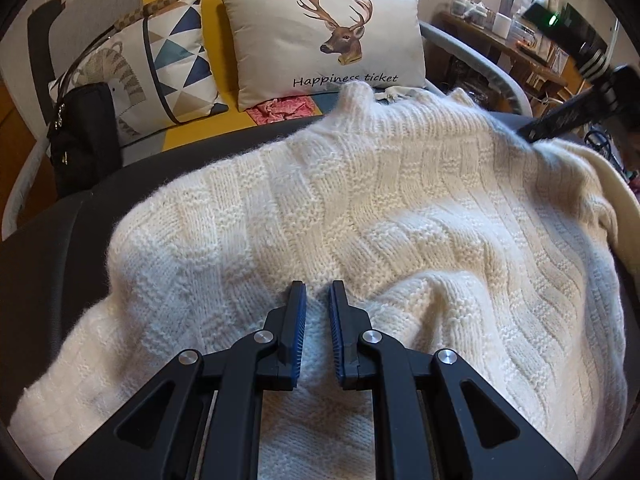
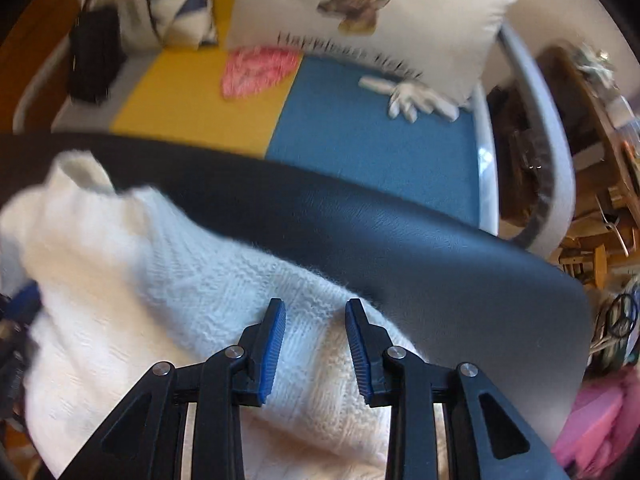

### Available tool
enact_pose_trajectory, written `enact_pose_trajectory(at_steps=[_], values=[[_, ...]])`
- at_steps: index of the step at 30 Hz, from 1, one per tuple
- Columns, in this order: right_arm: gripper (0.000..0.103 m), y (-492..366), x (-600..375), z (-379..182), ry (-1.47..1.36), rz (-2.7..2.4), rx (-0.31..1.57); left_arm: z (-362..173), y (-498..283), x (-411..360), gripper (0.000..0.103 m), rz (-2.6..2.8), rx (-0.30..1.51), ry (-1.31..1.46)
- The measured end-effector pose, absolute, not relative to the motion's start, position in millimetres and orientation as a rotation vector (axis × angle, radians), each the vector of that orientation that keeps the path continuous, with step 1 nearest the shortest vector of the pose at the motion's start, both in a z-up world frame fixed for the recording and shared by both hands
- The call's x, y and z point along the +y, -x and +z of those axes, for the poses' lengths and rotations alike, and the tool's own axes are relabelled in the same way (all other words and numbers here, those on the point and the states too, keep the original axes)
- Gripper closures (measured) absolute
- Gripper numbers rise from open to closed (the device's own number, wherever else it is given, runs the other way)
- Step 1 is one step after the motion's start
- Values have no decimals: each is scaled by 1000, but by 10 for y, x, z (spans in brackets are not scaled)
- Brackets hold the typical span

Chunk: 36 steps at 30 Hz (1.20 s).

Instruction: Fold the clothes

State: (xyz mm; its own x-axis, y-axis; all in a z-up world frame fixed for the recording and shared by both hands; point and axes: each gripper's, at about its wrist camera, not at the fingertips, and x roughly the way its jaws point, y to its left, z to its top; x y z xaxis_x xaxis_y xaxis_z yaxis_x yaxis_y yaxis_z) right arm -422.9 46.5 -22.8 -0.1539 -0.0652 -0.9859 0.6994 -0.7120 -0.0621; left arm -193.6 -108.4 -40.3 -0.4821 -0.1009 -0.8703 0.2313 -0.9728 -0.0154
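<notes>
A cream-white knit sweater [image 1: 360, 208] lies spread over a black leather-like surface [image 1: 52, 264]. In the left wrist view my left gripper [image 1: 318, 294] is low on the near part of the sweater. Its blue pads are nearly together, pinching a raised fold of knit. In the right wrist view my right gripper [image 2: 316, 312] hangs over the sweater [image 2: 160, 280] near its right edge. Its jaws stand apart and the pads do not press the knit. A black finger of the right gripper [image 1: 568, 116] shows at the sweater's far right corner.
Behind the black surface [image 2: 400, 240] is a sofa with yellow [image 2: 192, 108] and blue [image 2: 372, 132] seat sections. On it are a deer pillow [image 1: 320, 40], a triangle-patterned pillow [image 1: 172, 60], a pink cloth [image 2: 256, 68], a small white cloth [image 2: 412, 96] and a black bag [image 1: 84, 136]. A cluttered wooden shelf [image 1: 520, 52] stands at right.
</notes>
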Motion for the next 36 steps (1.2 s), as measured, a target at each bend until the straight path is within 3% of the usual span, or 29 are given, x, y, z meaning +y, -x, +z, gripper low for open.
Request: enact_pose_trajectory(at_steps=[5,8,9,11,17,20,21,22,23,27,31,35,36], values=[[70,4153,477,-282,-1494,-1933,746,-399,1924,-1112,91,-2551,244,-1474],[85,4103,483,-260,-1436,-2001,688,-396,1918,-1108,91,-2553,244,-1469],[94,4088,476,-252,-1414,-2027,693,-395,1918,-1102,91,-2553,240,-1468],[100,4086,414,-175,-1353,-2089,716,-394,1912,-1099,91,-2555,240,-1464],[102,4239,316,-141,-1302,-2175,741,-398,1883,-1112,91,-2562,271,-1443],[101,4327,434,-302,-1378,-2157,590,-400,1880,-1104,91,-2567,259,-1438],[98,4361,488,-287,-1407,-2141,523,-401,1879,-1105,90,-2569,257,-1437],[82,4395,542,-271,-1435,-2124,458,-401,1878,-1107,90,-2571,255,-1437],[73,4415,599,-239,-1460,-2092,410,-401,1877,-1112,90,-2573,260,-1437],[69,4382,752,-52,-1465,-1974,298,-402,1869,-1138,90,-2581,288,-1440],[56,4243,694,-125,-1482,-1930,447,-402,1864,-1159,90,-2582,312,-1442],[52,4137,600,-266,-1476,-1931,585,-402,1865,-1162,90,-2585,313,-1448],[45,4117,569,-316,-1468,-1943,617,-402,1862,-1164,90,-2588,315,-1444]])
